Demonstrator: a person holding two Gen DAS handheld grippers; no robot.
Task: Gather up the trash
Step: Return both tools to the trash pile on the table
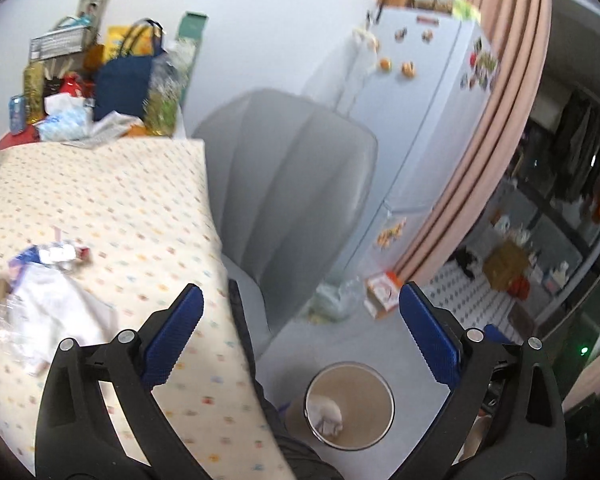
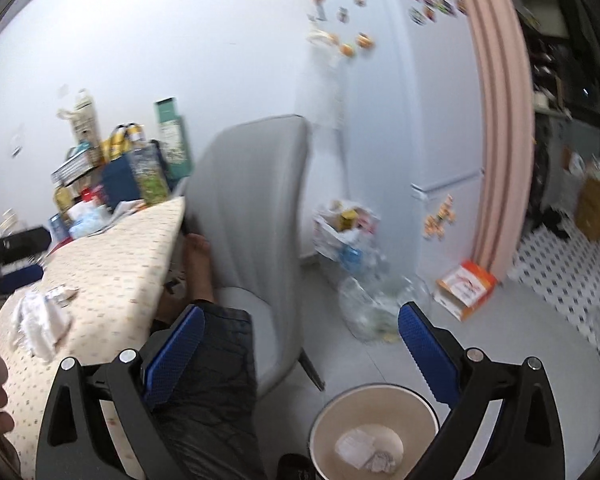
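The left gripper (image 1: 300, 328) stands with its jaws at their widest, the two blue pads far apart and nothing between them; neither pad touches anything. One pad hangs over the edge of the table (image 1: 120, 208), the other over the floor, and the waste bin (image 1: 349, 406) sits on the floor below the gap between them. The right gripper (image 2: 300, 338) is likewise spread wide and empty, its pads clear of every surface, with the same waste bin (image 2: 374, 434) below the gap and a little toward its right pad.

The bin is a round, tan-walled container standing on the grey floor just beside the table's corner, close to the grey chair (image 1: 292, 176). Inside it lie crumpled pale scraps (image 1: 328, 414) on the bottom, seen from the right wrist as a flat white piece and a wadded grey one (image 2: 370, 454).

More trash remains on the table, well away from the bin: a heap of white crumpled paper and clear plastic (image 1: 48, 312) with a small foil wrapper (image 1: 60, 254) at its far side, near the table's front edge. In the right wrist view the same white heap (image 2: 40, 320) lies on the spotted cloth. Part of a dark quilted sleeve (image 2: 212, 360) shows between the table and the bin. Beyond the chair, clear plastic bags (image 2: 376, 312) and an orange-and-white box (image 2: 466, 288) lie on the floor by the fridge (image 2: 412, 120)
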